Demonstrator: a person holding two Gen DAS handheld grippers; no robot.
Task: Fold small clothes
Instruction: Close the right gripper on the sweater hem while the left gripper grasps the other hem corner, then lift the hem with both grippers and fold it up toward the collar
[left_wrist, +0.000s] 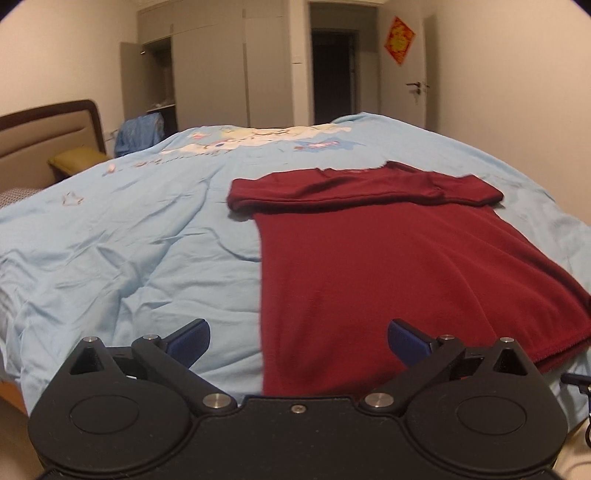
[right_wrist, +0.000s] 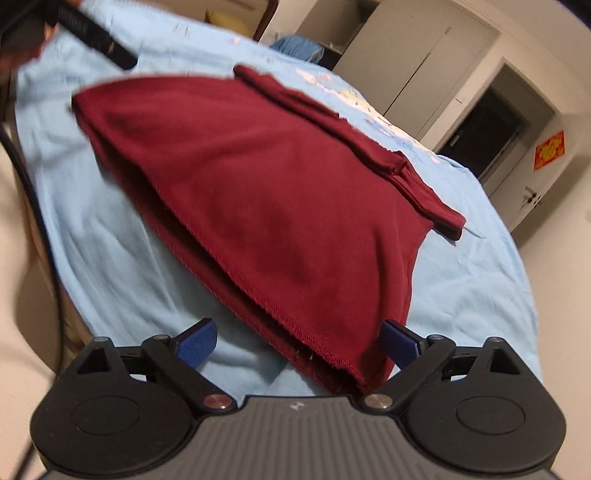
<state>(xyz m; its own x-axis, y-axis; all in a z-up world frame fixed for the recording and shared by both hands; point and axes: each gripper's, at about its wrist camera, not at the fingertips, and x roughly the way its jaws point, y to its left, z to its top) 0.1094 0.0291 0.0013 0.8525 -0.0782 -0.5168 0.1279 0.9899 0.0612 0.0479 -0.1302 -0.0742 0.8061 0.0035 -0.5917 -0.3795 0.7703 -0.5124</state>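
Both grippers at near bed edge, jaws wide apart, nothing held.

L gripper (left_wrist: 298, 341): I see blue pads spread, empty, hovering over the near hem of the dark red garment (left_wrist: 388, 266); its L pad sits over light blue bedcover (left_wrist: 129, 240), R pad over red fabric. R gripper (right_wrist: 298, 341): pads likewise spread, empty, straddling the garment's near hem corner; can't tell if touching. Garment lies flat on bedcover, R of bed centre in L wrist view, sleeves folded across the top as a band. Background: headboard (left_wrist: 48, 136) far L, wardrobe (left_wrist: 210, 74) w/ one door ajar, dark doorway (left_wrist: 334, 74), red wall decoration (left_wrist: 400, 40).
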